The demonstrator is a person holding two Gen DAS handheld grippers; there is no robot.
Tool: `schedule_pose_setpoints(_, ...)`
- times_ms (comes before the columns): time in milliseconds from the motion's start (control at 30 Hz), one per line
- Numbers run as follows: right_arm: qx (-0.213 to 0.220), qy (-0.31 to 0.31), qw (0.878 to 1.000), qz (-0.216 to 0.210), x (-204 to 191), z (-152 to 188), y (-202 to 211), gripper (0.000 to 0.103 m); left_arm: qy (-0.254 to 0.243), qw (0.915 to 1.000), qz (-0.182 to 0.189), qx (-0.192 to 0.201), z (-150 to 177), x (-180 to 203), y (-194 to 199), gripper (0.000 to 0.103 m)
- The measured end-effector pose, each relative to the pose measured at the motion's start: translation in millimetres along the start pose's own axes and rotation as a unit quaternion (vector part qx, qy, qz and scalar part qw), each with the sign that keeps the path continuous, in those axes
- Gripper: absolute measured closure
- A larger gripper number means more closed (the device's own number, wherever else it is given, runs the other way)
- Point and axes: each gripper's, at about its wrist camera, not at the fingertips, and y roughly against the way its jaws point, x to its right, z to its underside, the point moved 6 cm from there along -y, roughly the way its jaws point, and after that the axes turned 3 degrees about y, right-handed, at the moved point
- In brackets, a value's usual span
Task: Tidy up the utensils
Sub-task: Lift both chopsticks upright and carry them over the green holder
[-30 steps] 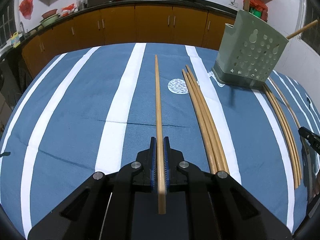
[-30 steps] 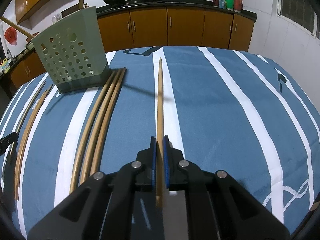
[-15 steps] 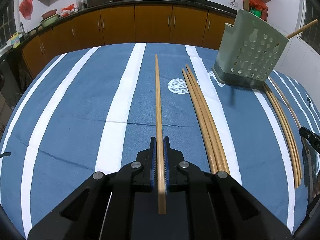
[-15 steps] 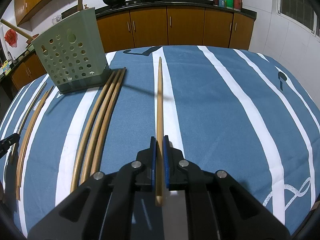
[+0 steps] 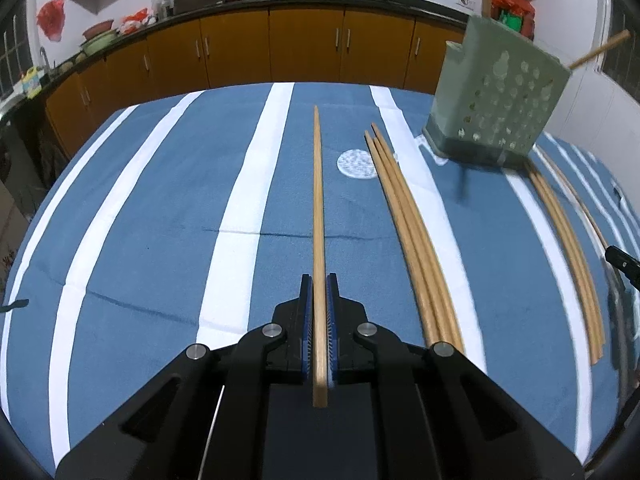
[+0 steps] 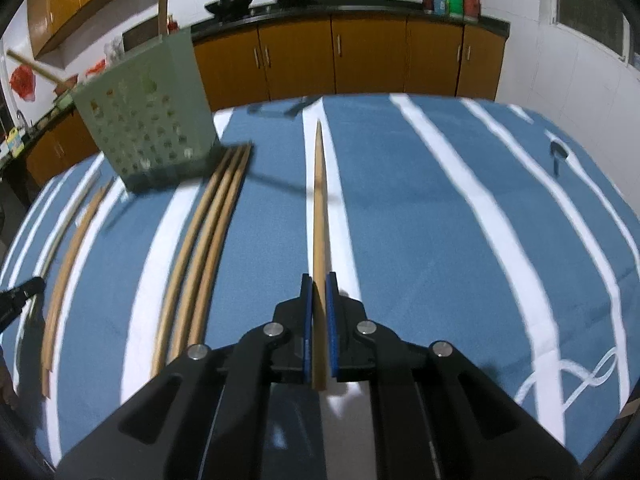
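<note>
Now my left gripper [image 5: 319, 300] squeezes one chopstick [image 5: 317, 200], and my right gripper [image 6: 319, 300] squeezes another chopstick [image 6: 319, 208]. The green basket [image 5: 496, 116] stands ahead, between them. Each long stick could bump its rim and slip out.

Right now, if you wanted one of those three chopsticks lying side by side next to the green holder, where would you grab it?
Probably the outermost stick of the three chopsticks, near its thick near end, tongs coming from above astride it. The sticks touch, so only the outer side leaves room for a finger. Both tongs already hold a chopstick each.
</note>
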Motion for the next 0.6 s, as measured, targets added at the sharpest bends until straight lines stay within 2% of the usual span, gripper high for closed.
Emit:
schedule_pose_setpoints(200,0.08,-0.009,0.997,0.004,7.5,-40.5,47.0,0.095,0.007,0.9978,0.009,0.065,-33.5,-0.9,38.9,0.096)
schedule_pose_setpoints(333,0.133,-0.018,0.991,0.002,9.7,-65.6,77.8,0.095,0.029,0.9917,0.029,0.122,-64.6,-2.6,76.1,0.096)
schedule_pose_setpoints(433,0.155,-0.02,0.988,0.001,10.1,-77.2,90.5,0.095,0.041,0.9866,0.04,0.153,-82.5,-2.5,96.1,0.096)
schedule_pose_setpoints(600,0.175,-0.019,0.984,0.001,7.8,-91.1,100.9,0.095,0.039,0.9822,0.041,0.179,-103.6,-0.6,110.5,0.096)
